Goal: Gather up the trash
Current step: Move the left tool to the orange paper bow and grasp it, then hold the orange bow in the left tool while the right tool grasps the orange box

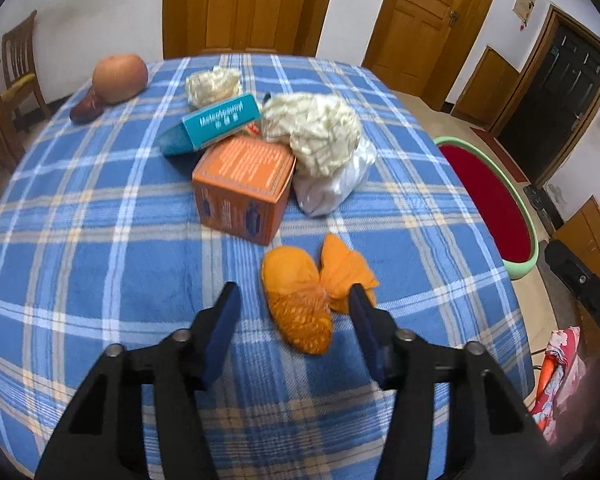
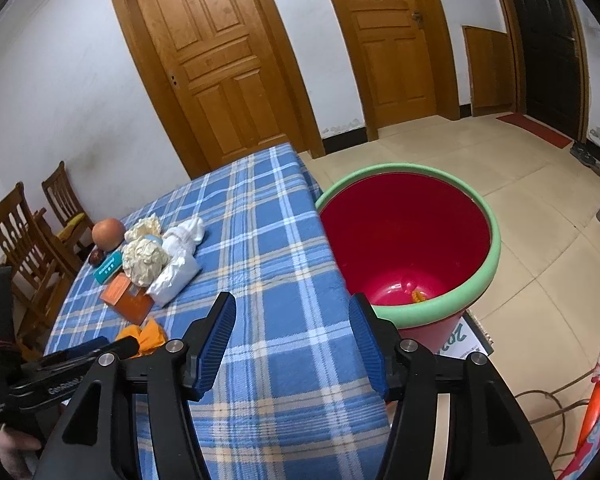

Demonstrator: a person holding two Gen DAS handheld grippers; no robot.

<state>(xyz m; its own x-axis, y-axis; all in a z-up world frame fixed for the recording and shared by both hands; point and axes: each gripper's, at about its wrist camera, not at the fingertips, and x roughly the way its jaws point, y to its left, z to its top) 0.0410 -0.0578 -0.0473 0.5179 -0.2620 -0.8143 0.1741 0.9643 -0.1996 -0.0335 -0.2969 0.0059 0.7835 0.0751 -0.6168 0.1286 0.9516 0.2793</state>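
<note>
Blue checked tablecloth point(image 1: 100, 208) carries the trash; orange netting point(image 1: 300, 304) lies between the left gripper's point(image 1: 294, 300) parted jaws. Right gripper point(image 2: 292, 312) gapes empty. Next: clamp, carry toward three o'clock, bin point(image 2: 480, 280).

On the plaid tablecloth point(image 1: 100, 220) I count two boxes: one orange box point(image 1: 242, 184) and one teal box point(image 1: 216, 124). There are two wads of cream crumpled paper, a big one point(image 1: 312, 128) and a smaller one point(image 1: 214, 86), plus one white plastic bag point(image 1: 332, 184). I see one orange mesh net point(image 1: 312, 296), one round orange-brown fruit point(image 1: 120, 76) and one small dark red fruit point(image 1: 85, 110). Beside the table stands one red bin point(image 2: 408, 240). Behind are two wooden chairs point(image 2: 16, 240).
</note>
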